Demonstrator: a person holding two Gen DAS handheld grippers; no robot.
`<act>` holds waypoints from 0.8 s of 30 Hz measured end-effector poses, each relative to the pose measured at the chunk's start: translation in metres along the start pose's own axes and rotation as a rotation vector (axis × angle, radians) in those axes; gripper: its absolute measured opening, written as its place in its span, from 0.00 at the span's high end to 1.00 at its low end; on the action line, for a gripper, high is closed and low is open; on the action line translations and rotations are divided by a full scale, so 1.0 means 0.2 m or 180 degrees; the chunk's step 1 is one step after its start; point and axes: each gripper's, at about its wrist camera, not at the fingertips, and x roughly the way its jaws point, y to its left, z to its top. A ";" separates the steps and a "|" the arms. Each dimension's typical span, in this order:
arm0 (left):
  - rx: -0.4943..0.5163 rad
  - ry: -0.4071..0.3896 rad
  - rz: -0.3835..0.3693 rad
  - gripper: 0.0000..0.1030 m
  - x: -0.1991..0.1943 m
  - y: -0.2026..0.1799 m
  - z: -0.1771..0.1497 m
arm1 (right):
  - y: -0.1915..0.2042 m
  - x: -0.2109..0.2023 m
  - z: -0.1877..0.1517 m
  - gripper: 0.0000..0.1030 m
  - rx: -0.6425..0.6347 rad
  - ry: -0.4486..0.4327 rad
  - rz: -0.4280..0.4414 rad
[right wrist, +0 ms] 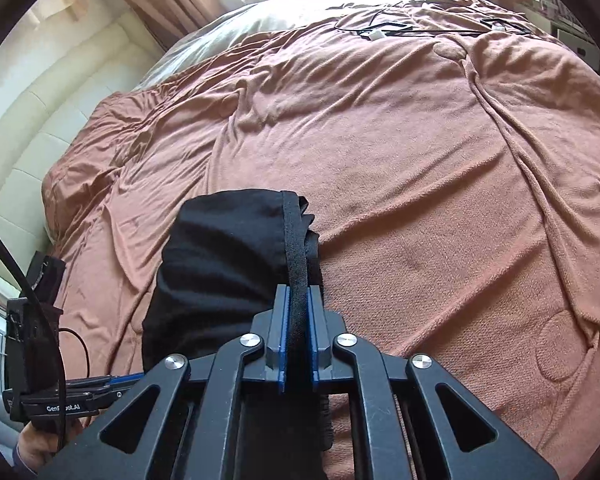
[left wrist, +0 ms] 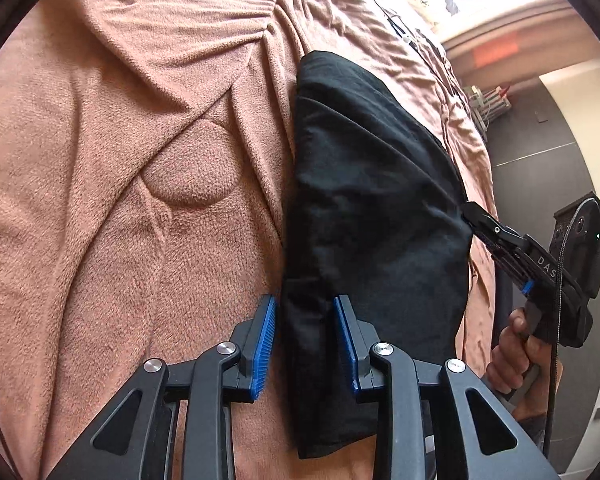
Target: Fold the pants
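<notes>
two tools flank black pants on the pink blanket: left tool spread around fabric; only the right view shows right tool pinching the waistband.

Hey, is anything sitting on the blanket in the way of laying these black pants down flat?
Nothing visible nearby. The right gripper is clamped on the black pants, and the left gripper straddles them, jaws apart. The pink blanket beyond them is bare, only wrinkled; the black cable lies at its far end.
</notes>
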 end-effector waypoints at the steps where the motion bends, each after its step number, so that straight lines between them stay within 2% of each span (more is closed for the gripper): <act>1: -0.0031 0.0000 -0.0024 0.68 -0.01 0.01 -0.01 | -0.01 -0.01 -0.01 0.67 -0.0007 0.0000 0.0024; 2: -0.0057 -0.0002 -0.0056 0.68 -0.01 0.02 -0.02 | -0.02 -0.03 -0.03 0.59 -0.0009 -0.0009 0.0058; 3: -0.0076 -0.0007 -0.0073 0.68 -0.02 0.04 -0.03 | -0.04 -0.04 -0.05 0.46 -0.0002 -0.0021 0.0086; 4: -0.0090 -0.0011 -0.0081 0.68 -0.02 0.04 -0.04 | -0.06 -0.05 -0.06 0.44 0.0002 -0.0026 0.0120; 10: -0.0171 -0.0020 -0.0207 0.68 -0.05 0.05 -0.10 | -0.13 -0.05 -0.14 0.43 -0.0038 0.0120 0.0459; 12: -0.0181 -0.0043 -0.0252 0.65 -0.06 0.05 -0.11 | -0.13 -0.03 -0.15 0.38 -0.0073 0.0214 0.0540; 15: -0.0222 -0.0092 -0.0314 0.49 -0.07 0.06 -0.13 | -0.14 0.02 -0.15 0.37 -0.0147 0.0310 0.0514; 21: -0.0240 -0.0114 -0.0370 0.49 -0.05 0.05 -0.14 | -0.21 0.10 -0.13 0.37 -0.0061 0.0348 0.0478; 24: -0.0287 -0.0147 -0.0452 0.49 -0.04 0.06 -0.15 | -0.24 0.11 -0.14 0.41 0.0002 0.0315 0.0521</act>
